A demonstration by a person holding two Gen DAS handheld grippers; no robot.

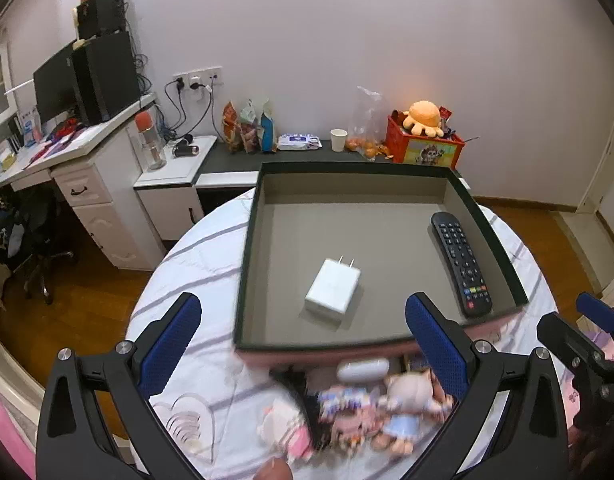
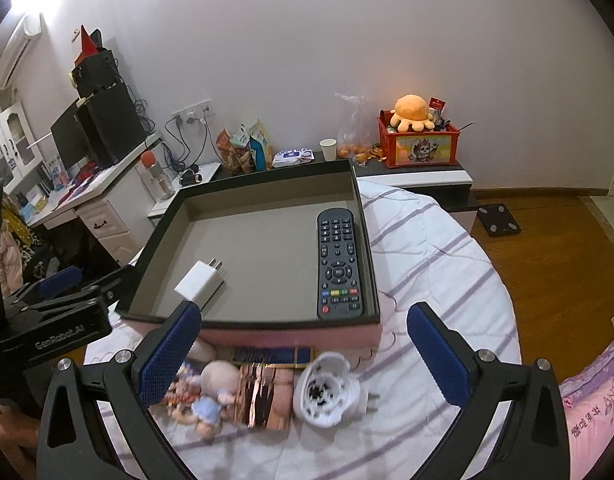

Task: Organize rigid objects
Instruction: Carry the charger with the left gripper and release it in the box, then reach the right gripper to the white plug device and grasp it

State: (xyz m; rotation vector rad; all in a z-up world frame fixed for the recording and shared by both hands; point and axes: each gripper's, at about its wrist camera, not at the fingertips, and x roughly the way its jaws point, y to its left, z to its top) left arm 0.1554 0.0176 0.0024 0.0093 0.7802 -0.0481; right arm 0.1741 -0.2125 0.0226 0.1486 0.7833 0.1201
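Observation:
A shallow dark-rimmed box (image 1: 267, 216) (image 2: 163, 240) lies on the striped bedspread. Inside it are a white charger (image 1: 333, 291) (image 2: 201, 283) and a black remote (image 1: 461, 264) (image 2: 339, 266). In front of the box lie small dolls (image 1: 403, 400) (image 2: 213, 394), a white plug-in device (image 2: 325, 390), a shiny copper packet (image 2: 263, 394) and a dark flat item (image 2: 271, 356). My left gripper (image 1: 303, 344) is open and empty above the dolls. My right gripper (image 2: 303, 348) is open and empty above the white device. Each gripper shows at the edge of the other's view.
Behind the bed, a low dark cabinet (image 1: 227, 156) carries snack bags (image 1: 249, 128), a paper cup (image 1: 338, 140) and a red toy box with an orange plush (image 1: 423, 140). A white desk with a monitor (image 1: 55, 92) stands at the left. Wooden floor (image 2: 555, 264) lies at the right.

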